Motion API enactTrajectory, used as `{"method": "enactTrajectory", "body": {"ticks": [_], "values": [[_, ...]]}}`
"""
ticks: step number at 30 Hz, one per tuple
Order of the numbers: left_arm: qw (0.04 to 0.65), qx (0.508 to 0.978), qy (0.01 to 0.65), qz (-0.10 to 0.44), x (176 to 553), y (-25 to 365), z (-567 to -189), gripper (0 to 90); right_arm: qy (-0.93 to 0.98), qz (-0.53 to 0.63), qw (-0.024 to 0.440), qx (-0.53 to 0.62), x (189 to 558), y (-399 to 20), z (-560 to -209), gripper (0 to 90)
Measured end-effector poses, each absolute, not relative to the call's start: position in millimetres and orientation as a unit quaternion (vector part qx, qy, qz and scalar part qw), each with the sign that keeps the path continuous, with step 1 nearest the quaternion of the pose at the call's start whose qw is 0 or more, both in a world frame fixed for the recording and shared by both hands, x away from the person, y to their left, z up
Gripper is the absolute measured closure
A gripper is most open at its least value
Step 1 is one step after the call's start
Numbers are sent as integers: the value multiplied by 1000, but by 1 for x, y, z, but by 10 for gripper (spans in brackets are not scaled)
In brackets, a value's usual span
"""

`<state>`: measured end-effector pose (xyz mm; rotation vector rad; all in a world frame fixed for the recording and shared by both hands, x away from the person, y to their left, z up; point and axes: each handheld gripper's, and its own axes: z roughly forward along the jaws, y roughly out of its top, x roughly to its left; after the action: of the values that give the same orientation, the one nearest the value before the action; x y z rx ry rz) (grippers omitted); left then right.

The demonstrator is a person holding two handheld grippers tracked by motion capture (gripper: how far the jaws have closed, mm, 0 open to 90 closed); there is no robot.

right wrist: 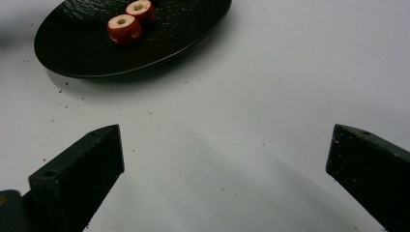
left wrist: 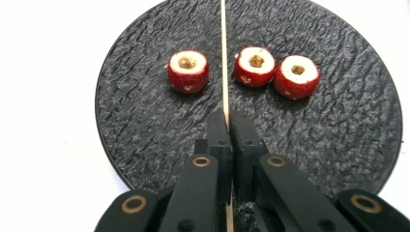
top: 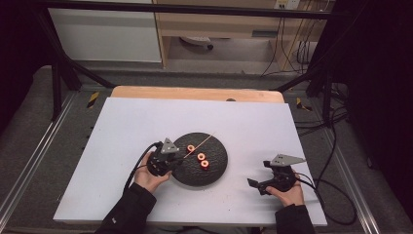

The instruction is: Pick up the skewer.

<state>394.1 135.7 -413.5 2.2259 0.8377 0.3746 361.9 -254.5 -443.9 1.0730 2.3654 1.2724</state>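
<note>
A black round plate (top: 221,168) sits on the white table and carries three red cored fruit pieces (top: 200,156). In the left gripper view one piece (left wrist: 188,71) lies left of a thin wooden skewer (left wrist: 224,58) and two (left wrist: 255,65) (left wrist: 296,76) lie touching on its right. My left gripper (left wrist: 227,118) is shut on the skewer's near end at the plate's left edge (top: 178,160); the stick points across the plate (top: 202,143). My right gripper (right wrist: 225,145) rests open on the table right of the plate (top: 259,174), with nothing between its jaws.
The white board (top: 146,126) lies on a wooden table whose far edge (top: 195,92) shows behind it. Small crumbs dot the surface near the plate (right wrist: 87,53). Cables (top: 331,185) trail off the right side. A black frame and shelving stand beyond.
</note>
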Motion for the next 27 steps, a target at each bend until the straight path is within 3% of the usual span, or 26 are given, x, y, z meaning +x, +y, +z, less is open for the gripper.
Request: {"method": "enactTrajectory", "body": {"ticks": [17, 27], "values": [[361, 880, 279, 132, 383, 115, -402, 883, 855, 391, 178, 290, 361, -204, -420, 19], [356, 893, 247, 122, 378, 89, -398, 883, 879, 353, 224, 231, 362, -184, -412, 71]]}}
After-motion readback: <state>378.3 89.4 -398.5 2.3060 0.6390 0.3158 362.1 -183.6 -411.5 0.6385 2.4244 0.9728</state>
